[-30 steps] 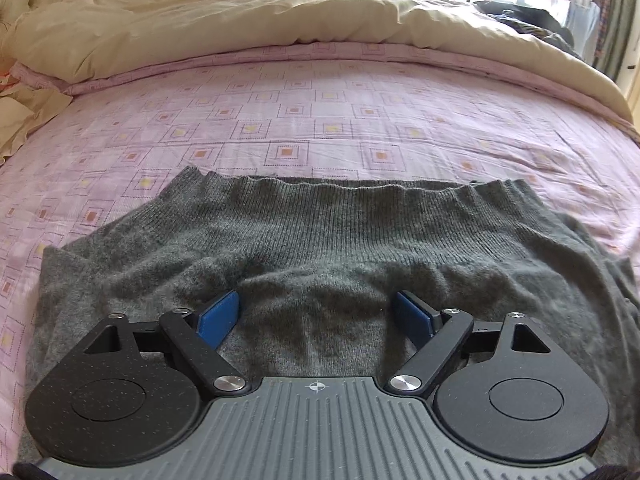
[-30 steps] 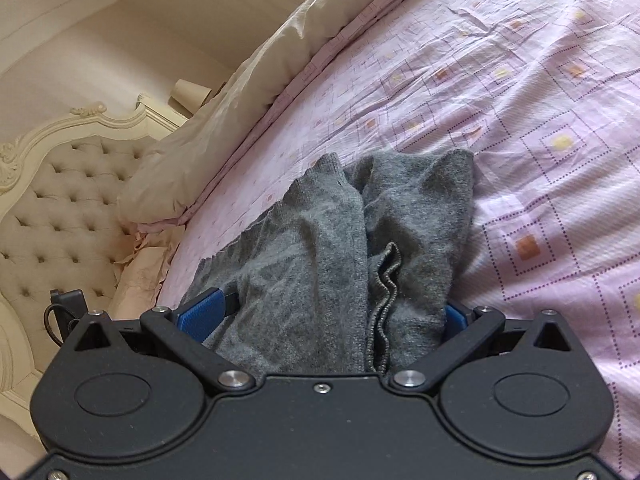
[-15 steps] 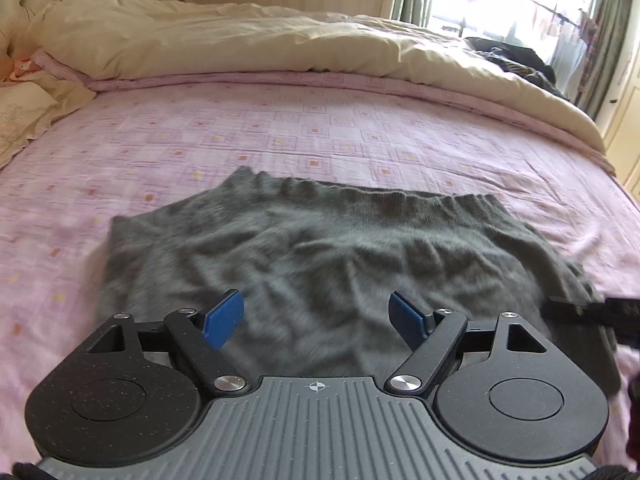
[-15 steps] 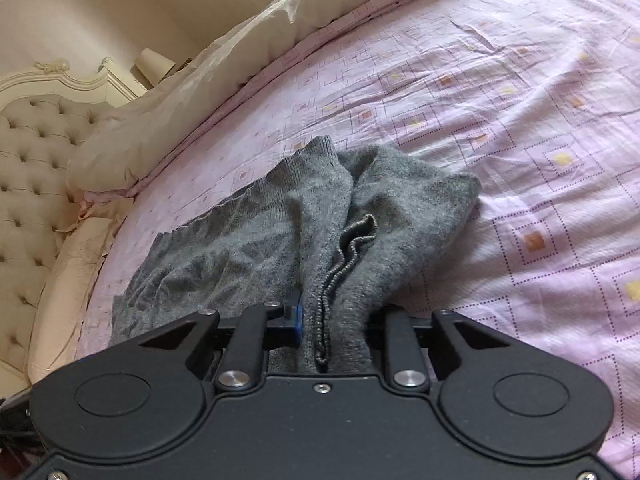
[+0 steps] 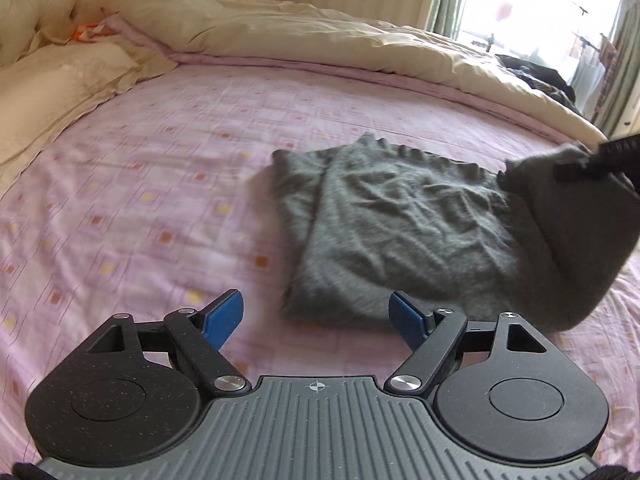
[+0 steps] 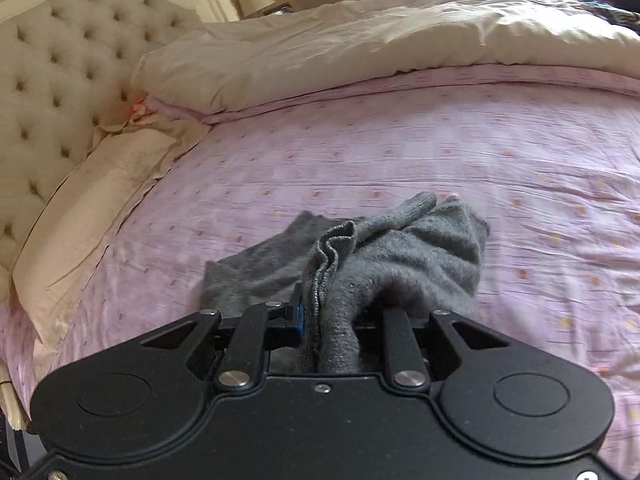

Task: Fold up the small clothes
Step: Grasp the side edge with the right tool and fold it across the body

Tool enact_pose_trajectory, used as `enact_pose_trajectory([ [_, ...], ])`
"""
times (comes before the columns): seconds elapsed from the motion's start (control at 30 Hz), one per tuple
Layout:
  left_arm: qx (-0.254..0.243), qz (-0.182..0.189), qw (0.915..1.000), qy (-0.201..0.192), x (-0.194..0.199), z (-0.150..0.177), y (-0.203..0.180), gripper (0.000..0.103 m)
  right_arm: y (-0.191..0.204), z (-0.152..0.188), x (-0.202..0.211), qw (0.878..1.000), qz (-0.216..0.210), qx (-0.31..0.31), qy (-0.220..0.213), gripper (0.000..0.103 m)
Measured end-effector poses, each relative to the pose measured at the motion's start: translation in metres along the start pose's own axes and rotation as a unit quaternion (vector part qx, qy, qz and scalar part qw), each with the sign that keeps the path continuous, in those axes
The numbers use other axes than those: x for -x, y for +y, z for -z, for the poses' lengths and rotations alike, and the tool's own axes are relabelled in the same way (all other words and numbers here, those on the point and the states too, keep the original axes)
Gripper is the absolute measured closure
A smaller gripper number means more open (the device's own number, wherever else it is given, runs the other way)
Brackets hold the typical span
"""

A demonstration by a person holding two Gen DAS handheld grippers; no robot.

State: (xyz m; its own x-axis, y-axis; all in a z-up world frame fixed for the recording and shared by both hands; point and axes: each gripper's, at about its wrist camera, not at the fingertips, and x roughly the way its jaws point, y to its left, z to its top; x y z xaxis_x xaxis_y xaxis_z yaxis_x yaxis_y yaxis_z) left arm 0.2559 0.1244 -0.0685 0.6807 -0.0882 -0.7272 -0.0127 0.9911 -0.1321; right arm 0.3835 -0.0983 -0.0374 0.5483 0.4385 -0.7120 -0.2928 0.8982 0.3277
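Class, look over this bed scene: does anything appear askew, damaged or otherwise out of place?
Nothing looks damaged or spilled. The grey knitted garment lies crumpled and uneven on the pink patterned bedsheet, one end bunched and lifted in the shut right gripper. The left gripper is open and empty. That fits a fold in progress.

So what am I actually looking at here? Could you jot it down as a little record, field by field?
place: bed with pink patterned sheet
garment: grey knit sweater, partly folded, flat on the sheet
left gripper: open, empty, just short of the sweater's near edge
right gripper: shut on the sweater's right side, lifting it
behind: cream duvet, tufted headboard
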Motion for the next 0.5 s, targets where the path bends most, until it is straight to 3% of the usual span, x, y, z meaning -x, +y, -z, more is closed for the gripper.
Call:
enact_pose_trajectory([
  [0.17,0.016,0.004,0.9999,0.002,0.004,0.008,0.022,0.024,0.058,0.012,-0.059,0.997,0.023,0.053,0.051,0.074],
  [0.23,0.022,0.004,0.9997,0.006,0.005,0.013,0.032,0.024,0.068,0.018,-0.072,0.996,0.023,0.058,0.064,0.068],
  [0.3,0.029,0.004,0.9995,0.008,0.005,0.016,0.038,0.024,0.07,0.021,-0.071,0.997,-0.01,0.049,0.056,0.052],
  [0.33,0.032,0.005,0.9994,0.009,0.006,0.017,0.042,0.024,0.069,0.021,-0.066,0.997,-0.034,0.045,0.047,0.05],
  [0.4,0.034,0.006,0.9994,0.009,0.008,0.019,0.046,0.024,0.068,0.019,-0.051,0.996,-0.08,0.034,0.024,0.049],
  [0.5,0.032,0.005,0.9994,0.007,0.011,0.02,0.05,0.024,0.057,0.013,-0.024,0.994,-0.11,0.019,-0.016,0.049],
])
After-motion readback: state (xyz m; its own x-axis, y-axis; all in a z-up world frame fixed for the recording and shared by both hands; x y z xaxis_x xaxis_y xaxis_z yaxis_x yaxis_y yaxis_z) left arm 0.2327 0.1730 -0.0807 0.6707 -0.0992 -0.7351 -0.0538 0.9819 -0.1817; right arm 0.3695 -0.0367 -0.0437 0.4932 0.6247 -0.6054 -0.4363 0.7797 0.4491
